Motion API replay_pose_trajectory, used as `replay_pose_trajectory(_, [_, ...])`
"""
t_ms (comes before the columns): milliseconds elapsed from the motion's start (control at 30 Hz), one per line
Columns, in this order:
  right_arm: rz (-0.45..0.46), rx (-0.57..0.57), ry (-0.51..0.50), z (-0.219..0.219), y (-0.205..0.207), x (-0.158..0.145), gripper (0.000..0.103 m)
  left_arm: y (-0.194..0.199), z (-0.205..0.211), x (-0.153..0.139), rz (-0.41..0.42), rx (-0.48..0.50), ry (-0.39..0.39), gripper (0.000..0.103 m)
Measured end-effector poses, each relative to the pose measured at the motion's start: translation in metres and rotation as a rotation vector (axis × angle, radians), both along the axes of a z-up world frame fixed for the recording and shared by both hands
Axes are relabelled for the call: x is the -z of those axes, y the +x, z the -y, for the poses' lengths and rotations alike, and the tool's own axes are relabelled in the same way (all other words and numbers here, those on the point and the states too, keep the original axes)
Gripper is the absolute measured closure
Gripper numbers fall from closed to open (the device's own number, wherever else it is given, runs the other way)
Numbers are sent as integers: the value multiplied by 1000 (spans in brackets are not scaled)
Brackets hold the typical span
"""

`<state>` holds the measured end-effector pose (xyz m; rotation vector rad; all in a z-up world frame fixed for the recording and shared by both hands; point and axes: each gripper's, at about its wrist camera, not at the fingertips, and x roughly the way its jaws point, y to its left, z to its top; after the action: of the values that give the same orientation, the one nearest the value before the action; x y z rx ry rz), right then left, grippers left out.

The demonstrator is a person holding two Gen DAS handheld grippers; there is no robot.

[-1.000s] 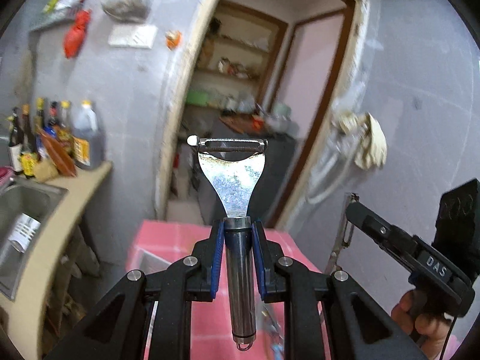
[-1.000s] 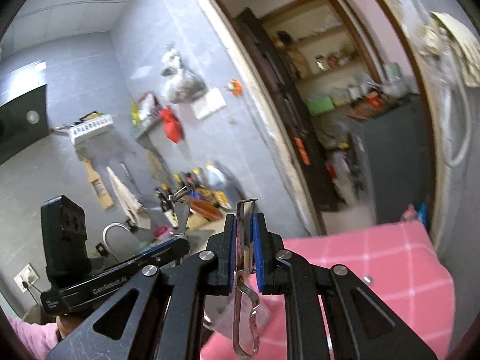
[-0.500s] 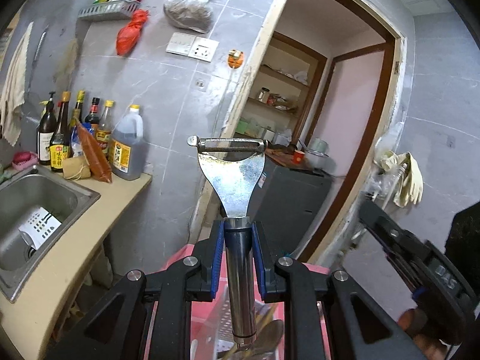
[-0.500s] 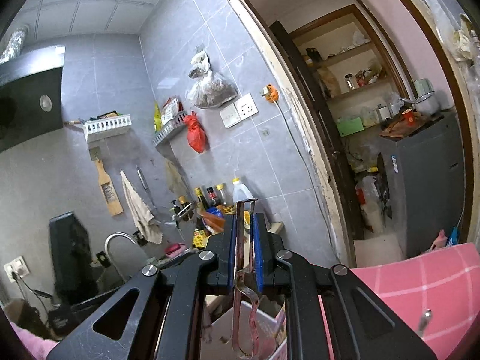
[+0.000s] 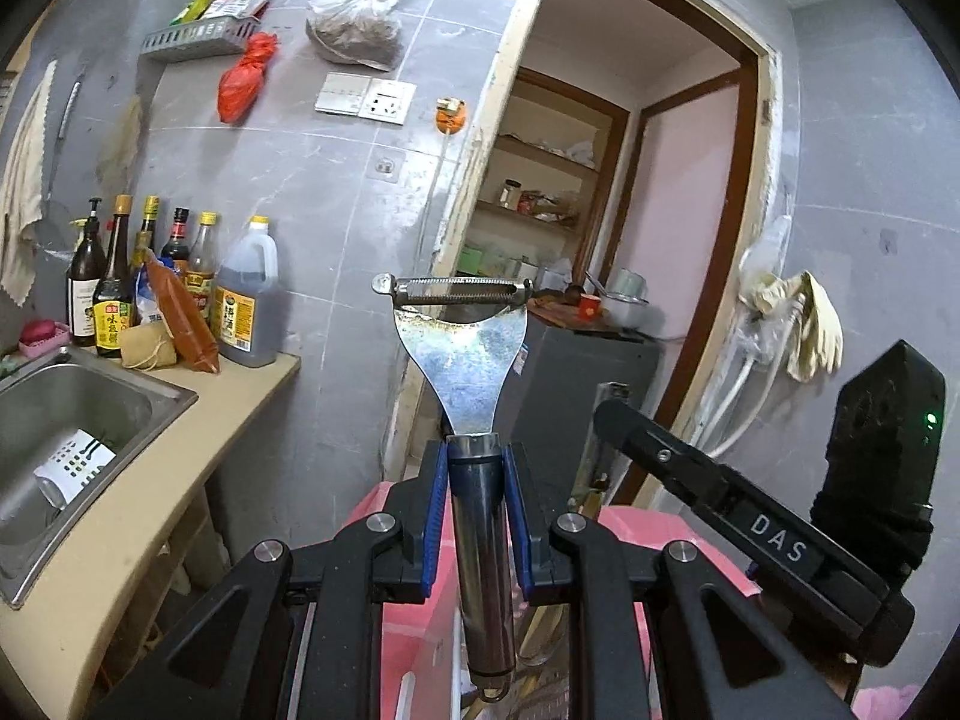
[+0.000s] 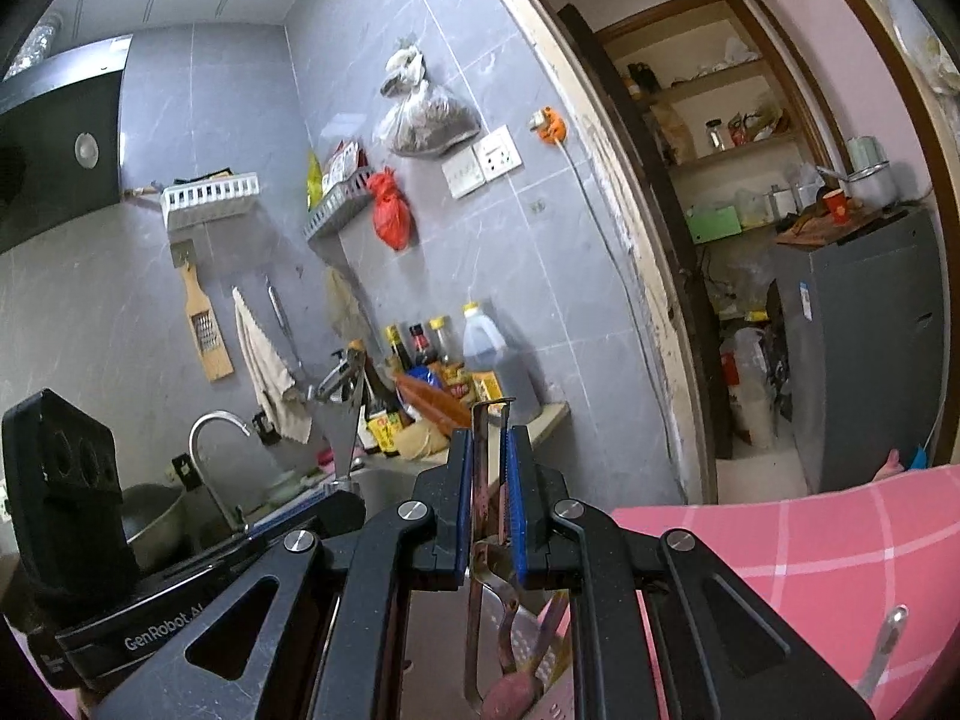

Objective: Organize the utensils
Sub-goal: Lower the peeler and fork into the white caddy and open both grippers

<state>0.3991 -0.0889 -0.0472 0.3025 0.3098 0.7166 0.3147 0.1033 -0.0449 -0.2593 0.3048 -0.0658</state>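
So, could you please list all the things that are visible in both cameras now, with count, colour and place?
Peeler: one, steel, upright in the left gripper.
Thin metal utensil: one, rusty steel, in the right gripper; type unclear.
Sauce bottles: several, dark, on the counter by the wall.
Large jug: one, dark liquid, yellow cap, beside the bottles.
Sink: one, steel, set in the counter.
Red bag: one, hanging on the wall.
Grater: one, wooden, hanging on the wall.
Pink cloth: one, checked, below the grippers.
Spoon: one, steel, lying on the pink cloth.
Gloves: pale, count unclear, hanging right of the doorway.
Left gripper: black, blue pads, shut.
Right gripper: black, blue pads, shut.
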Motion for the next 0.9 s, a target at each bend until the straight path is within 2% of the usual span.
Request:
replay_pose_trajectory(300, [-49, -25, 5, 5, 0, 15, 92, -4, 0, 8, -58, 51, 8, 84])
replay_pose_trajectory(533, [-80, -36, 9, 7, -2, 22, 92, -7, -2, 13, -115, 79, -17, 84])
replay_pose_trajectory(833, [-85, -34, 11, 13, -7, 18, 91, -18, -7, 4, -106, 58, -38, 83])
replay_pose_trajectory(900, [-73, -19, 14, 19, -12, 13, 87, -21, -8, -1, -96, 48, -37, 80])
